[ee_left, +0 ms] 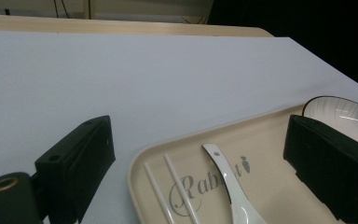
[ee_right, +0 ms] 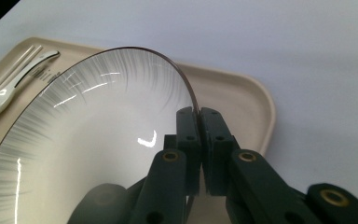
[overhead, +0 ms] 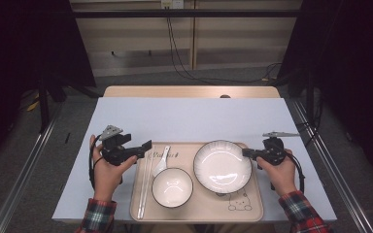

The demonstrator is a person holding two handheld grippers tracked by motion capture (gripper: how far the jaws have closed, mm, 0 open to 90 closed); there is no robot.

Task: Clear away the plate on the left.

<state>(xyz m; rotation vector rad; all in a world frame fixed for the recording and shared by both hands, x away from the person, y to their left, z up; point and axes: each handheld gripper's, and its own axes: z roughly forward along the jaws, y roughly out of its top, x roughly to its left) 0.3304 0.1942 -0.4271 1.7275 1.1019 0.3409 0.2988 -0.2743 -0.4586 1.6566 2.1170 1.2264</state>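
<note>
On tray (overhead: 252,213): right gripper (ee_right: 199,112) pinching plate (ee_right: 98,135) rim; left gripper (ee_left: 196,154) spread, apart.

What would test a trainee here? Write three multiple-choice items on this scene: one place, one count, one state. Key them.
1. Where is the spoon?
A on the tray
B off the tray
C under the tray

2. How many chopsticks lie on the tray?
A one
B two
C four

3. What state is the right gripper in?
A open
B shut on the plate rim
C shut on the spoon

Key:
1. A: the spoon lies inside the tray's rim, beside the chopsticks.
2. B: the left gripper view shows two white sticks.
3. B: the right gripper view shows the rim pinched between the jaws.
</note>
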